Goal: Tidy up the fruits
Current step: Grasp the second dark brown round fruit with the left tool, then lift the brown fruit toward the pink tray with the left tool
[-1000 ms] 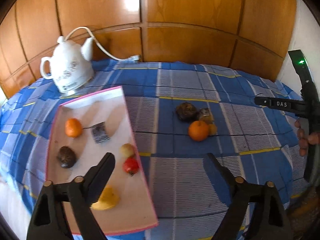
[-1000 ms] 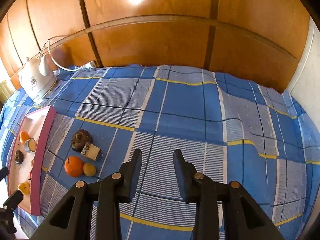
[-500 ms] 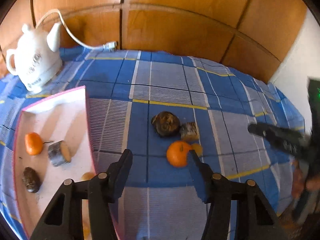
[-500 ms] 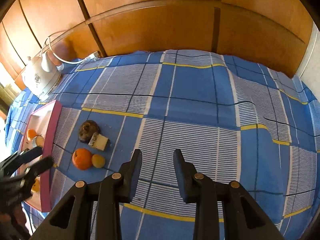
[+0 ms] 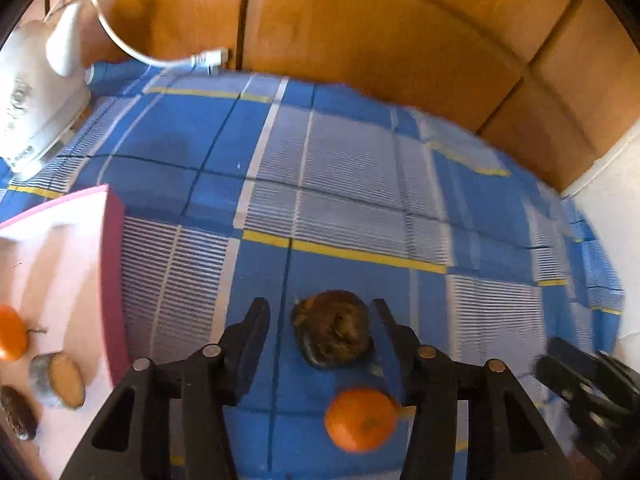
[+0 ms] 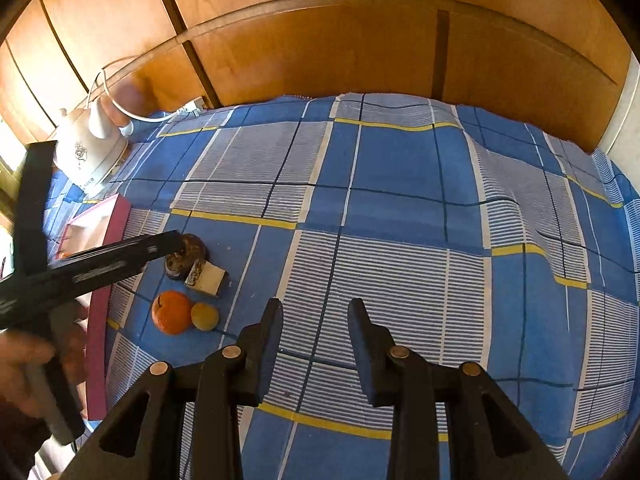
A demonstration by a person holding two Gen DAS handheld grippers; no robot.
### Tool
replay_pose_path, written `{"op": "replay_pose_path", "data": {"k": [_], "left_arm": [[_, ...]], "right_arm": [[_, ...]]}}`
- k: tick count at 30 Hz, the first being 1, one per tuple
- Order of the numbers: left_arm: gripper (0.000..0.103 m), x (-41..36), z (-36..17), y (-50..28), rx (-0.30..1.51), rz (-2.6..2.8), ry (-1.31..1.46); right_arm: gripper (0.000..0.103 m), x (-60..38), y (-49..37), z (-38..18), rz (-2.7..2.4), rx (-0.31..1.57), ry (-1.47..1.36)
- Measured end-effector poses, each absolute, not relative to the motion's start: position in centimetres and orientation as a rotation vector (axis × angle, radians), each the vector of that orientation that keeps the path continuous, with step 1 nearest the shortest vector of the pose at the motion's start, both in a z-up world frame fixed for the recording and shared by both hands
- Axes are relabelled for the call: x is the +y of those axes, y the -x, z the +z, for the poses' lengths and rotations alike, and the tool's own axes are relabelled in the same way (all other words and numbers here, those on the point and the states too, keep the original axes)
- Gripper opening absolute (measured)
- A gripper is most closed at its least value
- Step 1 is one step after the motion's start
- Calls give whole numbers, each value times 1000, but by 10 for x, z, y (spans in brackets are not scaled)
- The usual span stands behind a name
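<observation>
My left gripper [image 5: 320, 320] hangs low over the blue checked cloth, its jaws closing. A dark brown fruit [image 5: 332, 334] lies between its fingers, and the pads do not press on it. An orange [image 5: 360, 418] sits just nearer than that fruit. In the right wrist view the left gripper [image 6: 176, 246] reaches over the dark fruit [image 6: 188, 256], beside a pale cut piece [image 6: 206, 278], the orange [image 6: 171, 312] and a small yellow-green fruit [image 6: 205, 316]. My right gripper [image 6: 314, 320] stands over bare cloth, its jaws a narrow gap apart with nothing between them.
A pink tray [image 5: 114, 280] at the left holds an orange [image 5: 12, 338], a cut round piece [image 5: 60, 380] and a dark fruit [image 5: 16, 418]. A white kettle [image 5: 32, 96] with its cord stands at the back left. Wooden panels rise behind the table.
My left gripper has swung right from over the pink tray to the loose fruits and come down, its jaws narrowing around the dark brown fruit. The right gripper has hardly moved.
</observation>
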State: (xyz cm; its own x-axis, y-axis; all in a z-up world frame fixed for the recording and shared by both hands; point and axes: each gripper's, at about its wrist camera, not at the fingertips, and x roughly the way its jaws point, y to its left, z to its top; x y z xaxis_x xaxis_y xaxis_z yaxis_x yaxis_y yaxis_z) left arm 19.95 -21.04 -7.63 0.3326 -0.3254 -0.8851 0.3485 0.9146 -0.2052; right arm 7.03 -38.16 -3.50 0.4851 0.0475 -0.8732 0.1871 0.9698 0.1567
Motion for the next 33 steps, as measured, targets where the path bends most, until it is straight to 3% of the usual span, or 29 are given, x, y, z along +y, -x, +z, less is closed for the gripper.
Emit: {"op": "replay_pose_path", "data": {"k": [12,16,19,28,33], "left_arm": [[66,-220,-92,-186,1056,-541,-99],[62,-229,-95,-188,1045,-553,-169],[53,-230,-95,-187,1021,-542,-226],[52,-213,-89,-201,1073,-560,-92],[52,-194,-77,-199,1055,-524,-46]], "right_arm": [[35,-374,-73,-46,-30,1115,-270],[35,-373,-74,-50,-17,1135,-283],[35,-371,-75,-52,-3,1141,-286],[31,-356,-81,-63,170,1157,-376],[27,-323,-90,-69,237,1136,-238]]}}
